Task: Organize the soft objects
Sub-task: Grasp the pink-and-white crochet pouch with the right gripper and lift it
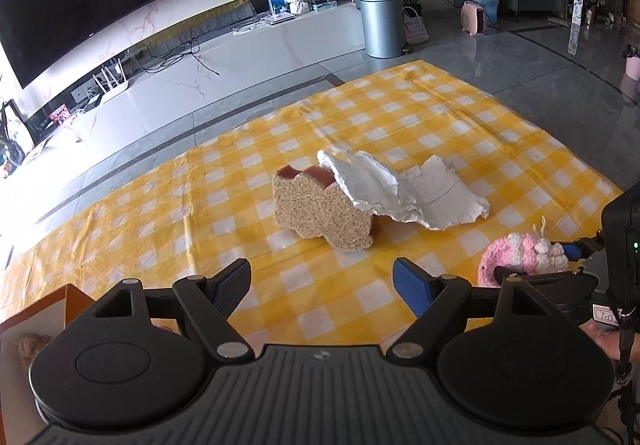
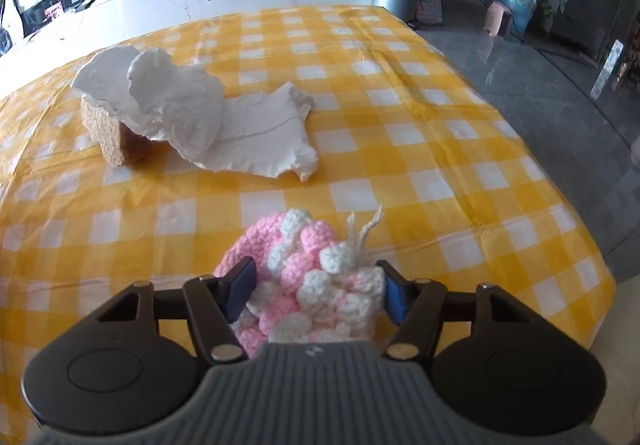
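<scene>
- The right hand-held gripper (image 2: pixel 316 291) has its two blue pads on either side of the pink-and-white crocheted piece (image 2: pixel 308 285); the yarn fills the gap between them and bulges against both, so I judge it to be grasped, or very nearly so, low over the near edge of the cloth
- That grip sits across the thick knobbly middle, probably because the soft knit would slip or fold if pinched by an edge; its loose white yarn tail (image 2: pixel 362 229) sticks up free of the pads
- The left hand-held gripper (image 1: pixel 322 285) is spread wide with nothing between its pads, hovering above the yellow checked tablecloth (image 1: pixel 460 117), likely waiting its turn with a clear line ahead
- Straight ahead of it lies the coarse tan scrubbing sponge (image 1: pixel 320 211), tipped up on edge with its reddish foam backing showing behind
- A crumpled white sheet (image 1: pixel 404 191) is draped over the sponge's far corner and trails onto the cloth to the right, so the two touch and would have to be separated before either is lifted cleanly
- A cardboard box (image 1: pixel 52 305) peeks in at the lower left of the left wrist view, beside the left hand-held gripper; it seems the likely container for the soft things, which would explain that side staying free
- Judged from this, the sorting is at an early stage: sponge and sheet lie untouched in the middle of the worktop
</scene>
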A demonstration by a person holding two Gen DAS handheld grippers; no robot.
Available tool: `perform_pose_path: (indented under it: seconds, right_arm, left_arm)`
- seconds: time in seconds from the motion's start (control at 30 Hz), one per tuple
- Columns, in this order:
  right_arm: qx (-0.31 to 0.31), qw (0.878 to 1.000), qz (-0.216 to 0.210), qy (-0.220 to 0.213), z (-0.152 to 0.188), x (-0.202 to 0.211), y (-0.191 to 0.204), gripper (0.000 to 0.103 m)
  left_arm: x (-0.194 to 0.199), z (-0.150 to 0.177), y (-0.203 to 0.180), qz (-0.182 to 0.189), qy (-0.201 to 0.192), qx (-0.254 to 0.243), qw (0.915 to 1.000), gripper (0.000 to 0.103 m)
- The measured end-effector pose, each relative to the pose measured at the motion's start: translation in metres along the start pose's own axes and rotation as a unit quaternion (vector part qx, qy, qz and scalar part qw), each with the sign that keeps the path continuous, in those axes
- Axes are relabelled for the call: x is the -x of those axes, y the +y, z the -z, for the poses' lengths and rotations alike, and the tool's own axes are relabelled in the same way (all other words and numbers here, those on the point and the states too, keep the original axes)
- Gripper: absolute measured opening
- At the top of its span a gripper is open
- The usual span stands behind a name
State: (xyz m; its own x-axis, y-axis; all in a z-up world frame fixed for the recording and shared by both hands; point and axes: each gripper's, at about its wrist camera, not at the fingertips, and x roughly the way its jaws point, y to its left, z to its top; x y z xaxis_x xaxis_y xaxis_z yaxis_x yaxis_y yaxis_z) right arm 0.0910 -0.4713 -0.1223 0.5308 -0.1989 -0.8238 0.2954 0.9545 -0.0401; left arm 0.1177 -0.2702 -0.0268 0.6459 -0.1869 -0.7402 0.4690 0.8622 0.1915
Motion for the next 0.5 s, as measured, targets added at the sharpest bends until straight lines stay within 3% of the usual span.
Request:
perform_pose_path:
  seconds: [0.23, 0.3, 0.4, 0.5]
  right_arm:
    - [0.0, 1.0, -0.011, -0.023, 0.002, 0.011, -0.005, 0.042]
    - [0.011, 0.999, -0.016, -0.029, 0.004, 0.013, -0.004, 0.036]
    - [0.009, 0.999, -0.023, -0.032, 0.003, 0.014, -0.004, 0.036]
    - [0.007, 0.999, -0.023, -0.031, 0.003, 0.013, -0.004, 0.036]
  left_arm:
    - [-0.001, -0.004, -0.004, -0.014, 0.002, -0.038, 0.9992, 0.095]
    - [-0.006, -0.008, -0.011, 0.0, 0.003, -0.052, 0.9986, 0.095]
    - [-0.019, -0.016, -0.023, 0.024, 0.016, -0.059, 0.9978, 0.095]
    - [-0.041, -0.022, -0.039, 0.056, 0.066, -0.059, 0.9945, 0.095]
